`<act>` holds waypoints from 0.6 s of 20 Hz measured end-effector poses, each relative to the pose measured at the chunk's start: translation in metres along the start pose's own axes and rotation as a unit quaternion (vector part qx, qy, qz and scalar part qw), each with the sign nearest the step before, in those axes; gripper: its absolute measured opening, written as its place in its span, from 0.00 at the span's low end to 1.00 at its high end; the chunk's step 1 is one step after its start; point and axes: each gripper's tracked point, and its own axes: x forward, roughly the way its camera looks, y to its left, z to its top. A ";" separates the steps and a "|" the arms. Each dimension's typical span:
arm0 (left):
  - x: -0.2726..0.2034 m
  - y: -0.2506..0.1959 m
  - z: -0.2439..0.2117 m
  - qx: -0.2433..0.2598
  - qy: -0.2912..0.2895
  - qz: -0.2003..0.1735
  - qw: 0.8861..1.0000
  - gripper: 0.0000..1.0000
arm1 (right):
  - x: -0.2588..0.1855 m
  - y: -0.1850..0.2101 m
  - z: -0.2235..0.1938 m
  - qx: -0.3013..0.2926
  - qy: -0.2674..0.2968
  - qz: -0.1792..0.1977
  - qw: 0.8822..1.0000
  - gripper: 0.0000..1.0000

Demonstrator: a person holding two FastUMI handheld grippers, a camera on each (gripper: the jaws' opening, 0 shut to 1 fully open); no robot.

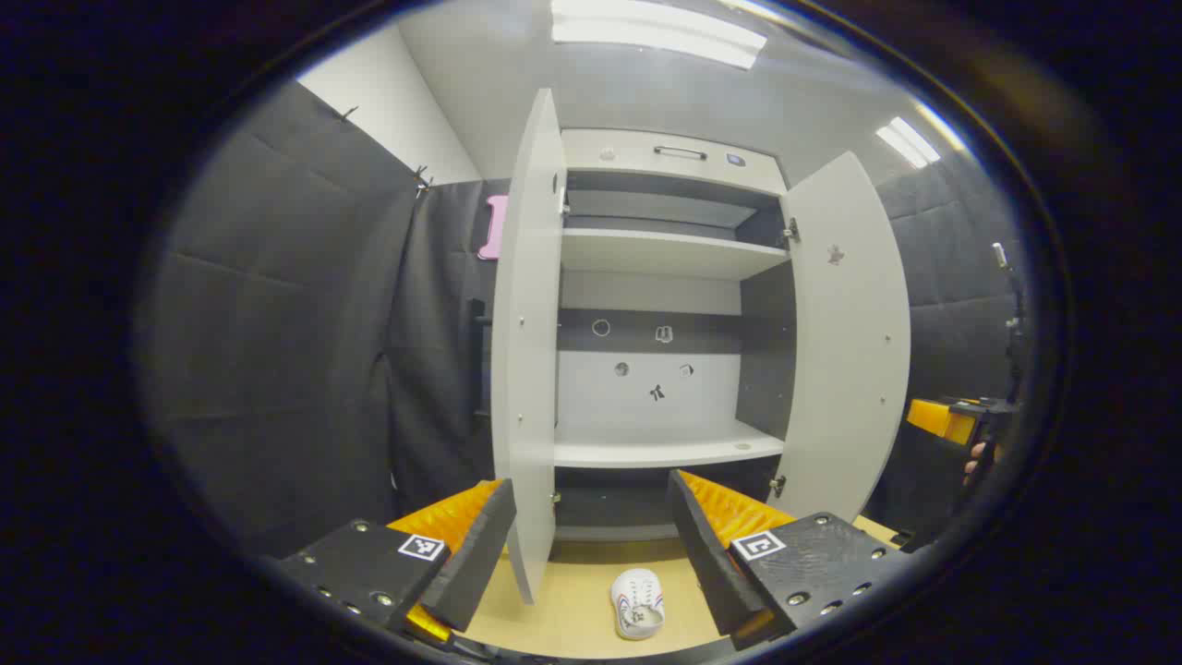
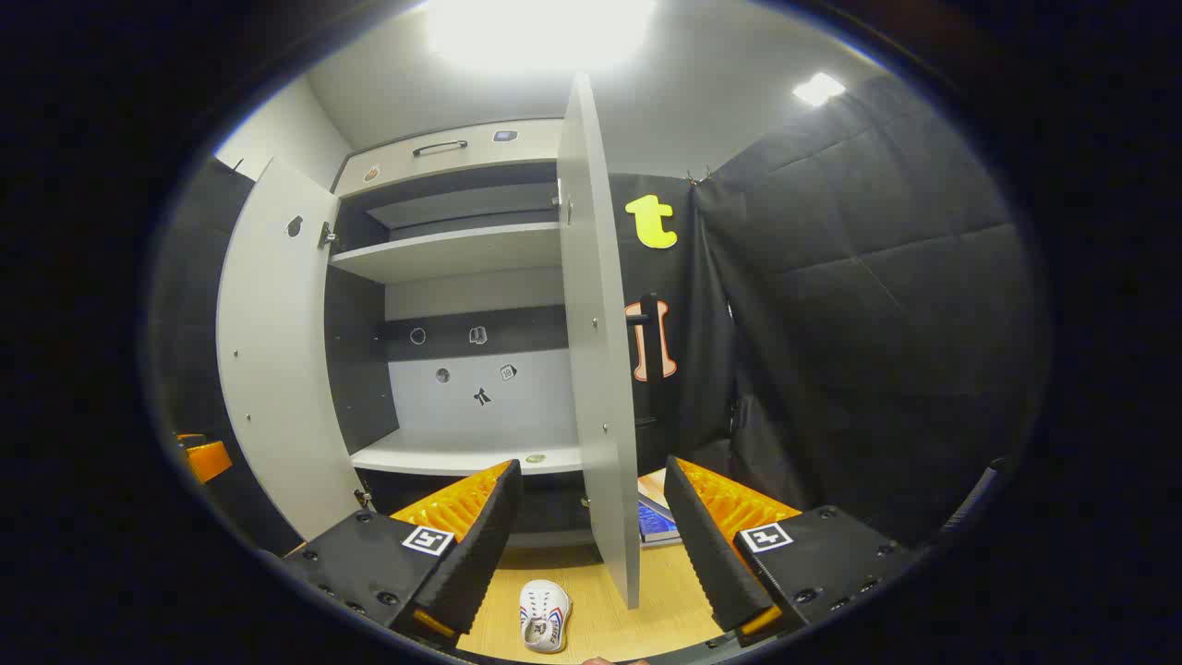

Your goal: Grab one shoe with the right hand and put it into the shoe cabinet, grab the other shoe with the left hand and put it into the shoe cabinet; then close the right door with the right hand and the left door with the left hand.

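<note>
The shoe cabinet (image 1: 665,277) stands ahead with both doors swung open, the left door (image 1: 526,369) edge-on and the right door (image 1: 845,351) angled outward. A white shoe (image 1: 638,602) with red and blue marks lies on the wooden floor in front of it, below and between my left gripper (image 1: 591,554) fingers, which are open and apart from it. In the right gripper view the cabinet (image 2: 462,249) and a white shoe (image 2: 543,616) lie ahead, with my right gripper (image 2: 591,545) open above the shoe, holding nothing. The right door (image 2: 600,351) stands edge-on just beyond it.
The other gripper (image 1: 951,420), held by a hand (image 1: 974,462), shows at the far right of the left gripper view. A blue book (image 2: 657,522) lies on the floor behind the right door. Padded black walls (image 2: 877,305) close in both sides.
</note>
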 end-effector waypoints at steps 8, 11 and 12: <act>0.009 -0.011 -0.031 0.001 0.025 -0.027 0.999 0.94 | -0.003 0.014 -0.028 0.003 0.041 0.007 0.999 0.97; 0.009 -0.014 -0.039 0.001 0.034 -0.033 0.999 0.94 | -0.002 0.015 -0.034 0.004 0.051 0.006 0.999 0.92; 0.008 -0.014 -0.041 0.000 0.035 -0.034 0.999 0.94 | -0.001 0.013 -0.036 0.005 0.052 0.003 0.999 0.92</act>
